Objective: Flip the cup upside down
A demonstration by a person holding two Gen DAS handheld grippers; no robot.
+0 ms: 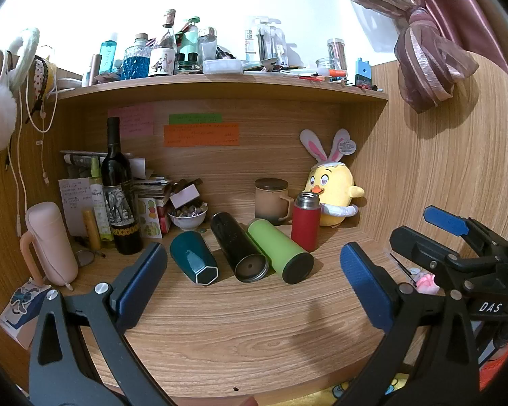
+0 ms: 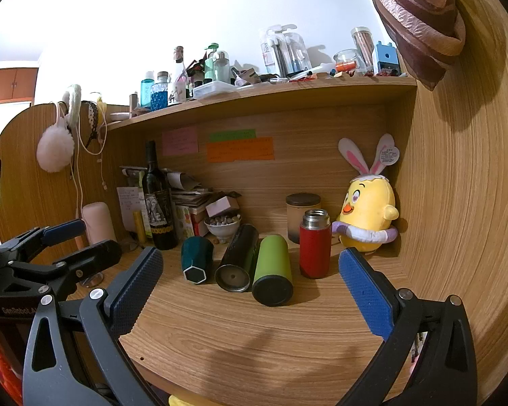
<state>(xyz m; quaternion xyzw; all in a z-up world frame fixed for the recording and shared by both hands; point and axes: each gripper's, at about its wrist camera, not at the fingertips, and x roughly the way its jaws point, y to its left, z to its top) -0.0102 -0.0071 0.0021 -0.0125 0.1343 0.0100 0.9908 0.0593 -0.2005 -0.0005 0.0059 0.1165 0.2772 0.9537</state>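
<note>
- Left gripper point(image 1: 254, 277) and right gripper point(image 2: 250, 282) hover, jaws spread, empty.
- Red cup point(image 2: 314, 244) stands upright, mouth up, on the table point(image 2: 254, 338) beside the green tumbler point(image 2: 272, 272).
- It lies ahead, likely nearer the right gripper.

Left gripper point(image 1: 254, 280) wide open, hovering over wooden surface point(image 1: 254, 331), holding nothing. Teal cup point(image 1: 193, 258), black tumbler point(image 1: 238, 247) and green tumbler point(image 1: 281, 252) lie on their sides in a row ahead. Red flask point(image 1: 305, 221) upright beside green tumbler. Right gripper point(image 1: 420, 233) at right edge.
</note>
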